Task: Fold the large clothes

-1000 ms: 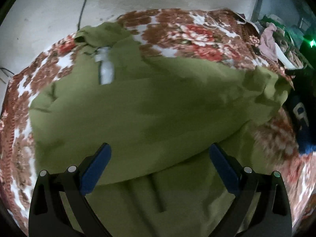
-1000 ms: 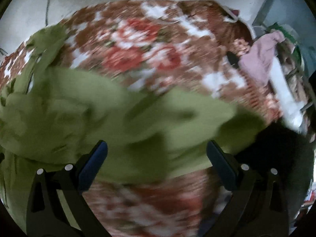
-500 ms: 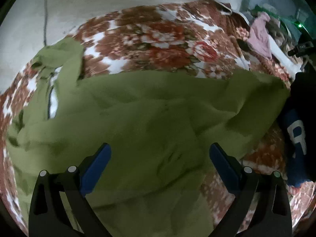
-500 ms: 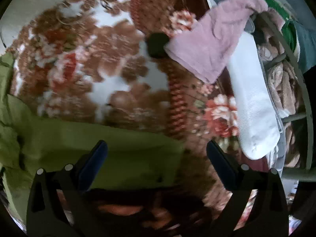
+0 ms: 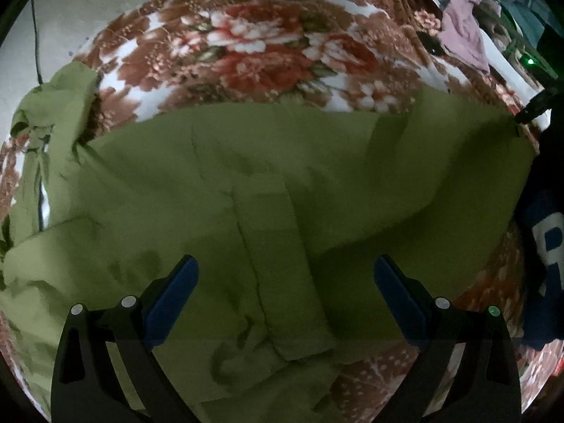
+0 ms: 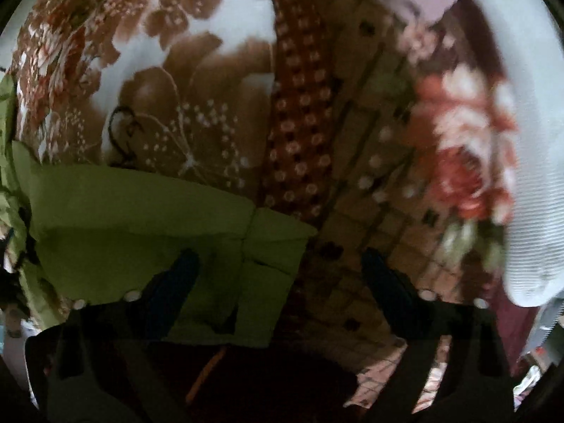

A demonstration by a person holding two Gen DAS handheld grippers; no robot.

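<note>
A large olive-green garment (image 5: 268,183) lies spread and folded over on a bed with a red-brown floral blanket (image 5: 268,46). My left gripper (image 5: 285,275) is open and empty, hovering over the garment's middle, above a narrow folded strip (image 5: 278,268). My right gripper (image 6: 278,268) is open and empty, low over the garment's right corner (image 6: 176,232), which lies on the blanket (image 6: 197,105). Its left finger is above the green cloth and its right finger is above the blanket.
A pink cloth (image 5: 461,35) and a white ribbed garment (image 6: 532,141) lie at the bed's far right. A dark blue garment with white lettering (image 5: 543,246) is at the right edge. A pale wall with a hanging cable (image 5: 35,46) stands behind the bed.
The green garment now lies flatter and further spread to the right. My right gripper has swung right and down toward the garment's corner. My left gripper has moved lower and closer.
</note>
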